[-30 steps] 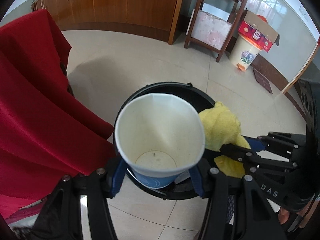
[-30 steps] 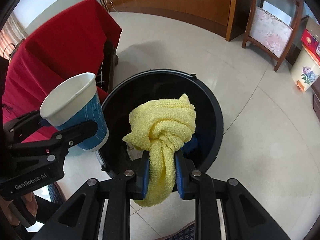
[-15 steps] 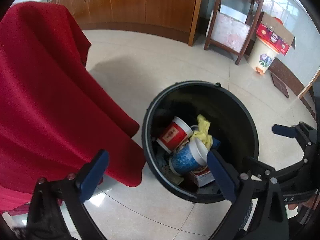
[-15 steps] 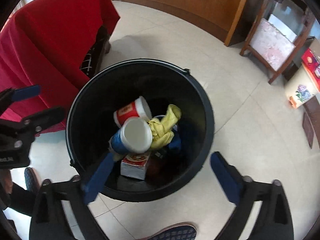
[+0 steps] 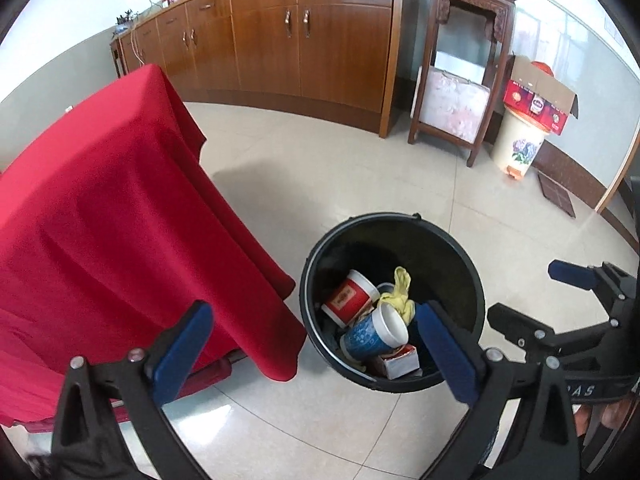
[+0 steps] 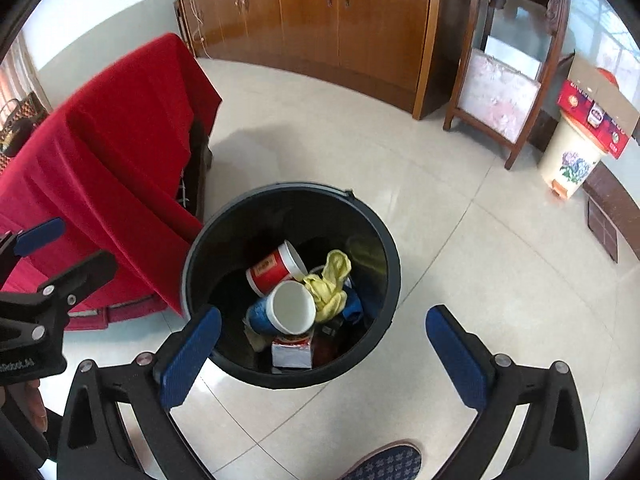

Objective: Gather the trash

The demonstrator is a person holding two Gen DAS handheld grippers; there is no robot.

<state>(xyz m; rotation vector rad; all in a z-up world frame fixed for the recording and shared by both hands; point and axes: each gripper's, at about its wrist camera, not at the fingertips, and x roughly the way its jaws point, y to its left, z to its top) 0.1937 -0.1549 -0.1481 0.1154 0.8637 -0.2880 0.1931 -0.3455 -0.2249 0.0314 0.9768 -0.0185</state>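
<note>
The black bin (image 6: 390, 280) stands on the tiled floor just beyond your two tongs, beside the red cloth (image 5: 100, 220). Your left tongs (image 5: 316, 354) have just been opening and now gape wide with nothing between the pads; your right tongs (image 6: 324, 354) are equally wide and empty. Inside the bin, the blue paper cup (image 6: 286, 312) lies on its side against the red cup (image 6: 274, 268), with the yellow cloth (image 6: 330, 284) touching both and a small carton (image 6: 292, 352) nearest you. Darker scraps under them are hard to make out.
</note>
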